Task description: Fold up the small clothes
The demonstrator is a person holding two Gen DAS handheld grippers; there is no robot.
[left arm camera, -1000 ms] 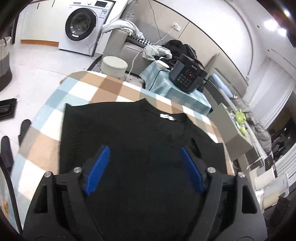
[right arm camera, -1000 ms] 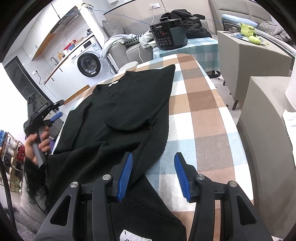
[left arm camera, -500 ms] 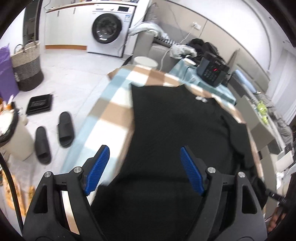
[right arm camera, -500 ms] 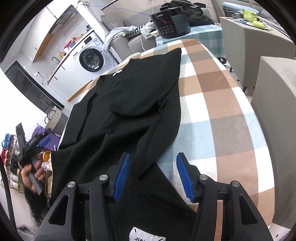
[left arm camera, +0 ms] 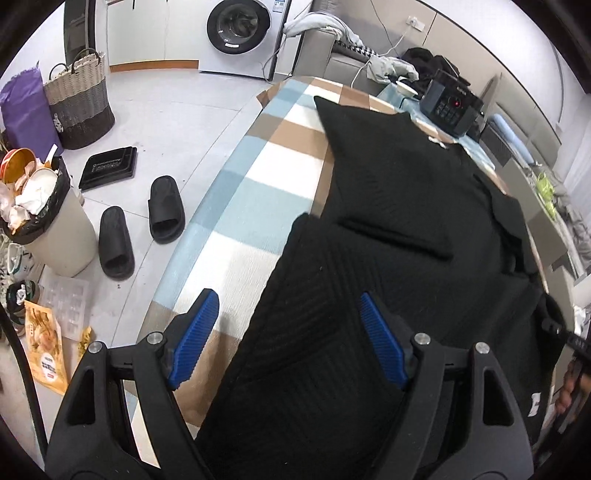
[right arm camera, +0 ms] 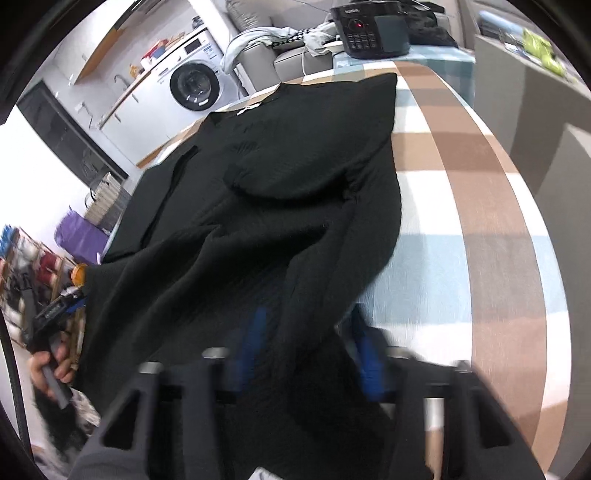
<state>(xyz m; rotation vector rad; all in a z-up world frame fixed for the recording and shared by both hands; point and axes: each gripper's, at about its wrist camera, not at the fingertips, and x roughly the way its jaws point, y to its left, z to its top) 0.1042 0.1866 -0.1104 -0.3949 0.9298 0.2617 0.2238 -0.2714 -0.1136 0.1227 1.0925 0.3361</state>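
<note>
A black ribbed knit top (left arm camera: pixel 399 206) lies spread on the checked table (left arm camera: pixel 255 206), collar at the far end, both sleeves folded inward. My left gripper (left arm camera: pixel 288 328) is open over the garment's near left edge, with the hem between its blue fingers. In the right wrist view the same top (right arm camera: pixel 280 192) fills the table (right arm camera: pixel 480 206). My right gripper (right arm camera: pixel 306 343) is open, blurred, with the near right hem bunched between its fingers. The left gripper also shows there at the far left (right arm camera: pixel 55 314).
On the floor left of the table are black slippers (left arm camera: pixel 140 221), a full bin (left arm camera: pixel 44 221), a woven basket (left arm camera: pixel 79 99) and a black tray (left arm camera: pixel 109 166). A washing machine (left arm camera: pixel 240 33), a sofa and a black cooker (left arm camera: pixel 452 105) stand beyond the far end.
My left gripper has swung back and left to the garment's near left edge. My right gripper has moved forward over the hem, which now bunches between its fingers. Both stay open.
</note>
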